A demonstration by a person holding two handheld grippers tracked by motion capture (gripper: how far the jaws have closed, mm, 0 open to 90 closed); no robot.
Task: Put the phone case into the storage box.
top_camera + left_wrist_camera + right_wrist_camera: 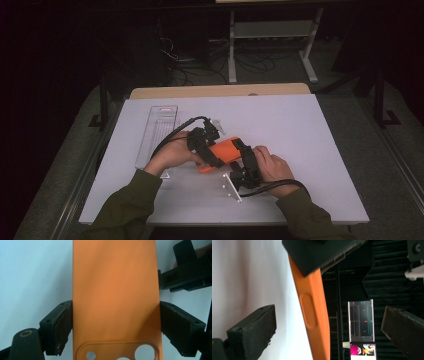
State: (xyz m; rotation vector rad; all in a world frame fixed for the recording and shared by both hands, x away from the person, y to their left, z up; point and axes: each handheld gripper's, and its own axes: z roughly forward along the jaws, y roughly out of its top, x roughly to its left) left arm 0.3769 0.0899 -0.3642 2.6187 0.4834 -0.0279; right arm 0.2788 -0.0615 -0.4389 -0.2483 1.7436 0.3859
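White counter (310, 150) with a wood edge strip at the far side. Clear plastic blister tray (156, 131) lies lengthwise near the left edge. Small clear plastic piece (218, 123) mid-counter, another clear bracket with white dots (231, 186) toward the near edge. Behind the counter: dark floor, tangle of cables (195, 65), white metal stand frame (272, 42). Lit monitor (362, 349) in the dark background.

Olive-green sleeves (131, 200) cover both forearms. Each black gripper trails a black cable (172, 134); the jaw pads (63, 322) are worn, chipped at edges.
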